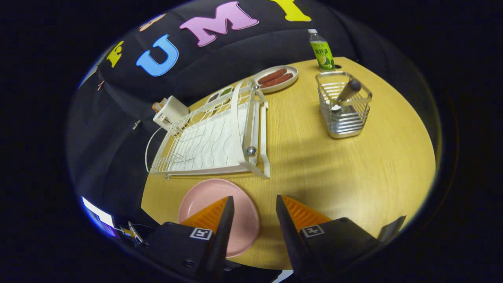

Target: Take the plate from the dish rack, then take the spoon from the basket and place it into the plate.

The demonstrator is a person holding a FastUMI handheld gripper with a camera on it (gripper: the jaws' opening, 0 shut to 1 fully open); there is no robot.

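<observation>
On the round wooden table [353, 169] in the gripper view, the pink plate [208, 200] lay flat near the edge nearest the camera, just in front of the white dish rack [208, 137], which stood with no dish in it. So the plate seemed already out, and the step in hand was judged to be the spoon. That spoon [346, 93] leaned handle-up in the wire basket [346, 106] toward the far side of the table, with a green bottle [321, 49] just behind it at the far edge and a plate of sausages [277, 78] beside the rack's far end. To do it well, the approach would want to come from above, fingers either side of the handle, clear of the basket's rim, then lift straight up before swinging back to the plate. The gripper [254, 204] stood released, its fingers apart with a clear gap, holding nothing; one finger overlapped the plate's rim in view, but contact could not be told.
</observation>
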